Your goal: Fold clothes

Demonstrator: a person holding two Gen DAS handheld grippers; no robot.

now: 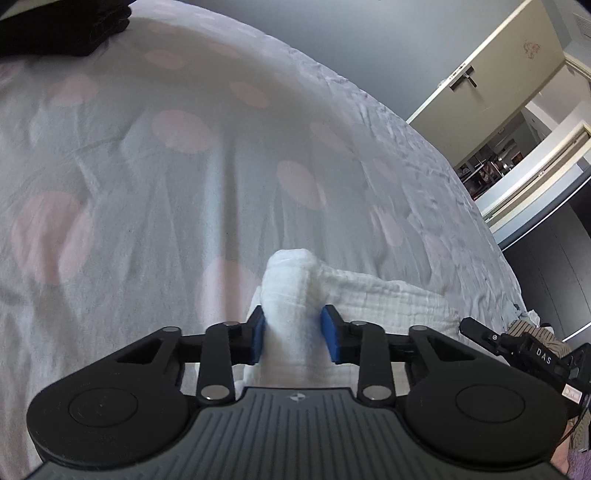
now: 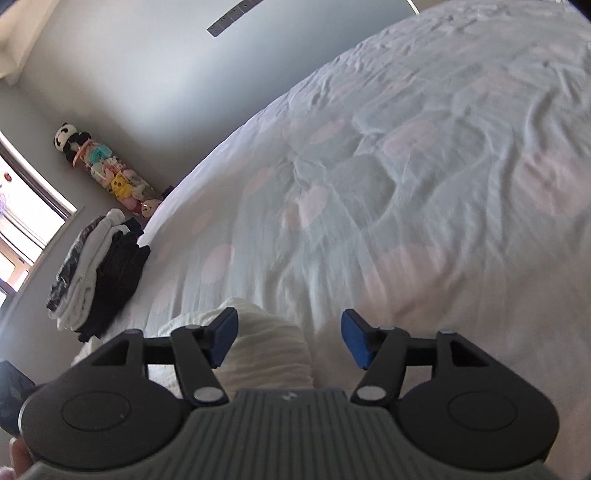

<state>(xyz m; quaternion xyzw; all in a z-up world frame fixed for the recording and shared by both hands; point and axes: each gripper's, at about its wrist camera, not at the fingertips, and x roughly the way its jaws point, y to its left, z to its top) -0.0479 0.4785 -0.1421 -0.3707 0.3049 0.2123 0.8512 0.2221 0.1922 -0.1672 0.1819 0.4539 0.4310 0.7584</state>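
A white crinkled cloth [image 1: 388,299] lies on the bed near its front edge. My left gripper [image 1: 294,338] is shut on a bunched fold of it, and the fabric bulges out past the blue pads [image 1: 258,339]. In the right wrist view the same white cloth [image 2: 266,350] sits low between the fingers, against the left pad [image 2: 223,336] and apart from the right one. My right gripper [image 2: 289,338] stands open over it. Part of the right gripper's black body [image 1: 517,349] shows at the right edge of the left wrist view.
The bed cover [image 1: 184,166] is white with pale pink dots and wrinkled. A stack of folded dark and white clothes [image 2: 99,280] sits at the bed's left edge, seen also as dark clothes [image 1: 62,26]. Plush toys [image 2: 110,173] stand in the corner. A door [image 1: 498,66] is beyond the bed.
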